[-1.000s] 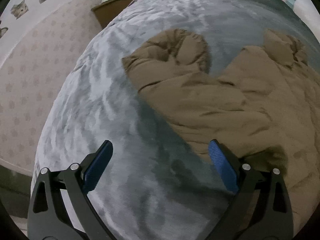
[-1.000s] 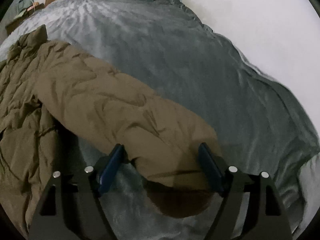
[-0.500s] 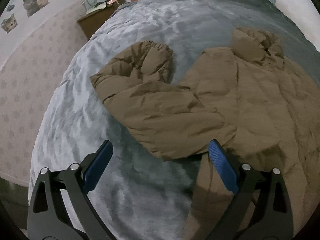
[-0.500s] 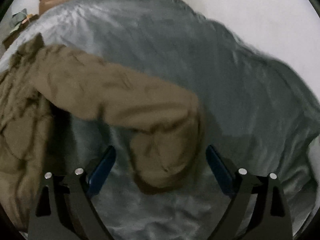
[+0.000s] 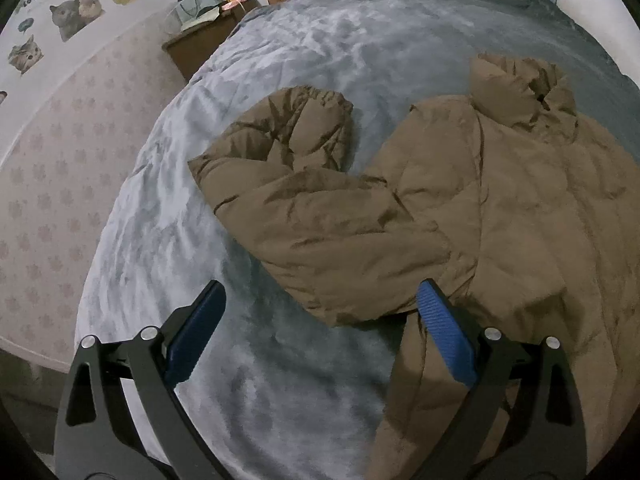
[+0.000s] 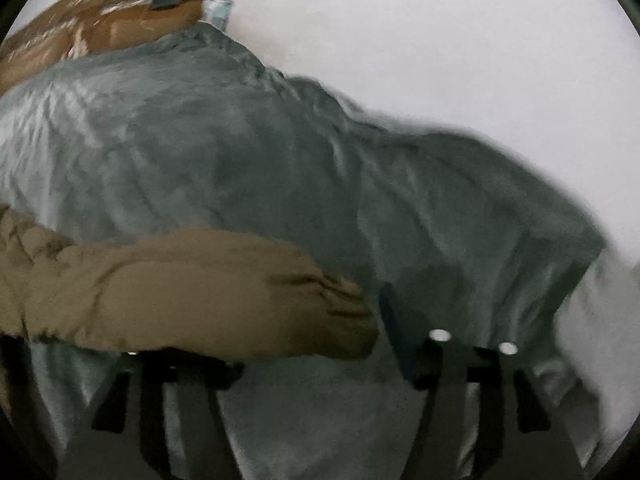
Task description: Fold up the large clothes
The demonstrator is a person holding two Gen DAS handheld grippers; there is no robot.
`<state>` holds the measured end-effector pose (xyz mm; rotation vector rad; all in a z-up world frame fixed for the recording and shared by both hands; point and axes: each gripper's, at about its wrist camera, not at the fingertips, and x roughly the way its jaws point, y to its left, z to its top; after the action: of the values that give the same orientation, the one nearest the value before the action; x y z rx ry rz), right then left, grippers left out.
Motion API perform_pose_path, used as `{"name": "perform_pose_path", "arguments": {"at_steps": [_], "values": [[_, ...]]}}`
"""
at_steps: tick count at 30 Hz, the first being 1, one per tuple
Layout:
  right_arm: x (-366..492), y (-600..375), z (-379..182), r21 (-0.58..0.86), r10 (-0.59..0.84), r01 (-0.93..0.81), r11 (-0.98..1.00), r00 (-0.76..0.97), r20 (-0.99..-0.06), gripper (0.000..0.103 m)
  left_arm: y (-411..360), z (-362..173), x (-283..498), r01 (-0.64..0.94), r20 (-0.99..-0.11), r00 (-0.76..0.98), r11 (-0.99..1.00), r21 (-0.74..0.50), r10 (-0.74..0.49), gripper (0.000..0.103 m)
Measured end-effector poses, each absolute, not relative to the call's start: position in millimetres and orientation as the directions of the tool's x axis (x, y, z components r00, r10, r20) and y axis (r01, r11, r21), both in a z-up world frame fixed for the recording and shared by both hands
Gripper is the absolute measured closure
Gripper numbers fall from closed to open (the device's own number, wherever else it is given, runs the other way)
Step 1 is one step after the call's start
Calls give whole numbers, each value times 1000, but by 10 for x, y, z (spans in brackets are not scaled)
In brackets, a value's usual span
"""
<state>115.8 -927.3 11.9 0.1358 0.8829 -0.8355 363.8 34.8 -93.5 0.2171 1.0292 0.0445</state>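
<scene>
Brown padded puffer jacket (image 5: 500,208) spread on grey plush bed (image 5: 280,60), ahead of left tongs (image 5: 320,332), held wide, empty. Sleeve cuff (image 6: 312,312) seen between closing right tongs (image 6: 304,360); grip cannot be told through blur. Judged soft, bulky, light, slippery: cuffs and hem best gripped.

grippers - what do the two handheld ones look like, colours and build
The left gripper has black, angular arms with triangular cut-outs and silver round bolt heads at the pivots, and its two fingers carry ribbed blue pads. The right gripper looks like the same black frame with silver bolts, but its view is blurred and the pads read only as dark. No cables, markings or sleeves show.
</scene>
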Motion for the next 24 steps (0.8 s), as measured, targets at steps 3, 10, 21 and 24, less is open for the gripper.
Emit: {"name": "perform_pose_path", "arguments": {"at_steps": [3,10,21,24], "values": [[993,-9338,-113,-187,-544,720,668,302,-783,28,266,-979,3632,83,-842,517,970,230,156,7],[745,-9336,-345,-96,-475,736,670,326,-818,22,204,-1016,3596,115,-830,532,956,270,171,7],[1066,-9162,-36,-134,-517,644,754,454,-726,86,319,-994,3624,93,-826,540,965,246,159,7],[1210,-9054,221,-161,-552,623,766,507,-662,90,358,-976,3660,83,-822,547,967,241,158,7]]}}
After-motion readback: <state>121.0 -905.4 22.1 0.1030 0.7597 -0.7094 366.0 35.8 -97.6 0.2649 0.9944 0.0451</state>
